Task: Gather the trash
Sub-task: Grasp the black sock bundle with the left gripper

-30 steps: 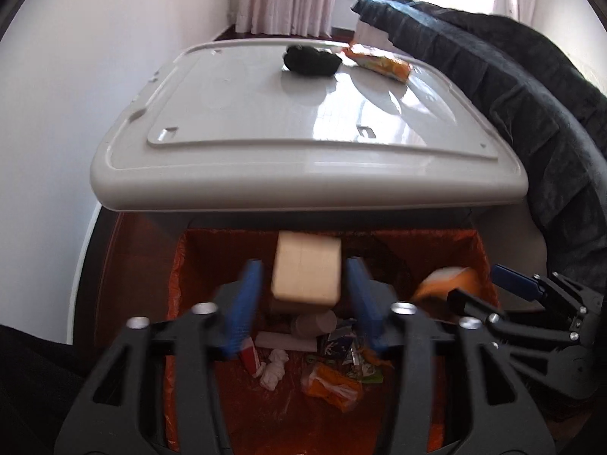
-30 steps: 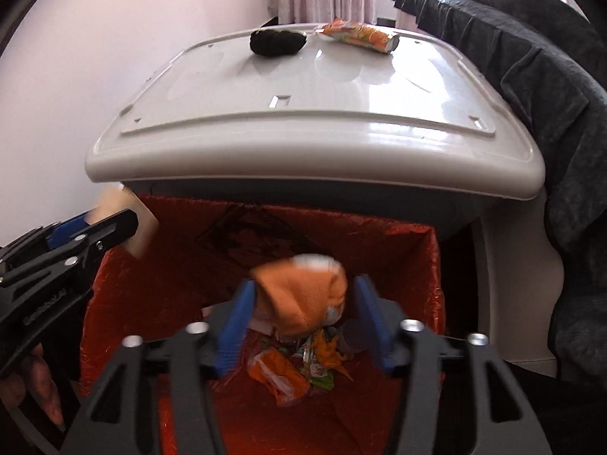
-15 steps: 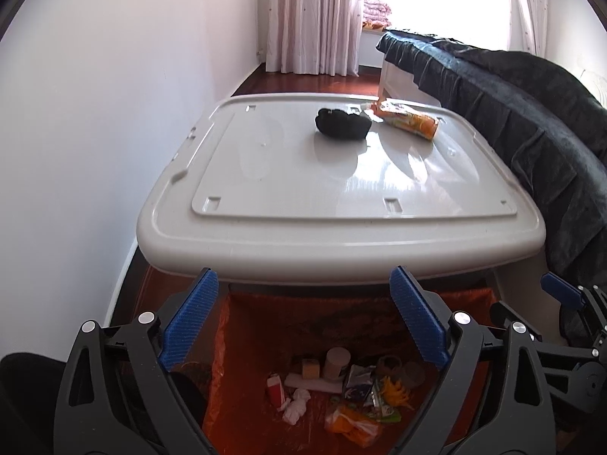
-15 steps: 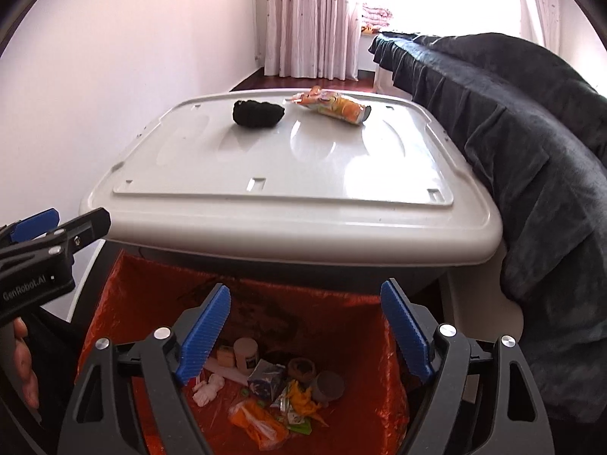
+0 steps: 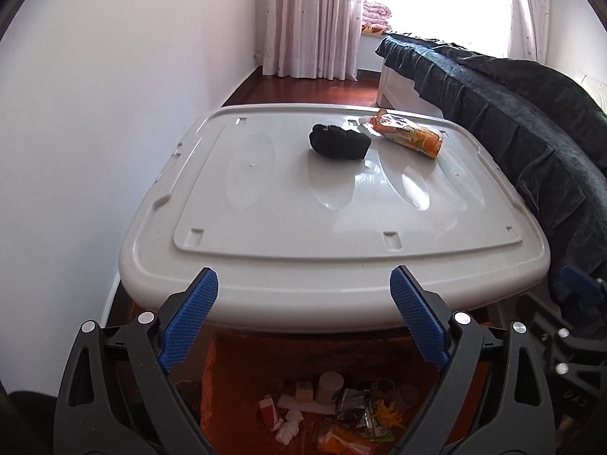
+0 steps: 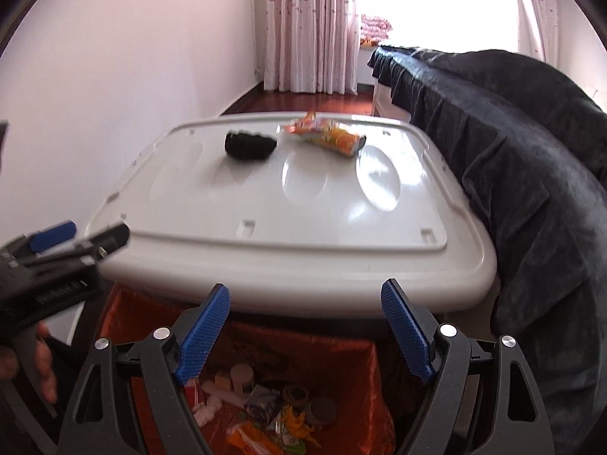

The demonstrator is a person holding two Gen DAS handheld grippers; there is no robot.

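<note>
A black crumpled lump [image 5: 339, 142] [image 6: 250, 145] and an orange snack wrapper [image 5: 409, 134] [image 6: 326, 136] lie side by side at the far end of the white table top [image 5: 303, 261] [image 6: 296, 261]. Below its near edge stands a bin with an orange liner [image 5: 311, 349] [image 6: 303, 345], holding several pieces of trash [image 5: 334, 405] [image 6: 265, 405]. My left gripper [image 5: 303, 276] hangs open and empty above the bin. My right gripper [image 6: 305, 290] is beside it, also open and empty. Each shows at the edge of the other's view, the left [image 6: 68, 242] and the right [image 5: 576, 288].
A dark blanket [image 5: 531, 121] [image 6: 531, 159] covers a bed along the table's right side. A white wall [image 5: 95, 113] runs close on the left. Curtains [image 5: 311, 19] and a bright window stand at the far end. A hand [image 6: 34, 364] grips the left tool.
The tan block between the left jaws and the orange packet between the right jaws have dropped into the bin. Both grippers opened wide, rose, and now look onto the table top.
</note>
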